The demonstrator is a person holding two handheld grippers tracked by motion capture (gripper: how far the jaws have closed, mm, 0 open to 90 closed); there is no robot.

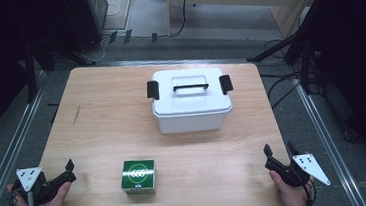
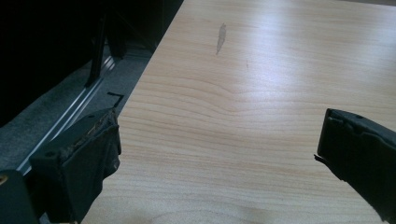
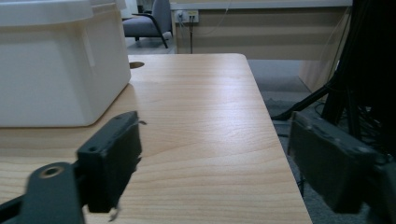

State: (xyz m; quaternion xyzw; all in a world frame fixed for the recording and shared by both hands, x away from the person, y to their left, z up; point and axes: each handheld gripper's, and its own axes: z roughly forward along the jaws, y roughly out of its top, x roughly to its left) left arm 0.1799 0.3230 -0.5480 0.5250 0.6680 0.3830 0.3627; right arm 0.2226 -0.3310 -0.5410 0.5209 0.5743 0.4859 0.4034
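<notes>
Both grippers rest wide open and empty at the near corners, the green box lying between them, somewhat closer to the left gripper than the right gripper.

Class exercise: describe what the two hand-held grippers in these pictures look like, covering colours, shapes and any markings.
Each hand holds a black two-jaw tool. The left gripper and right gripper both carry a pale grey three-cornered plate dotted with small dark holes. Their jaws are flat black blocks, and the padding on the left gripper's jaw looks frayed. No sleeves can be seen.
</notes>
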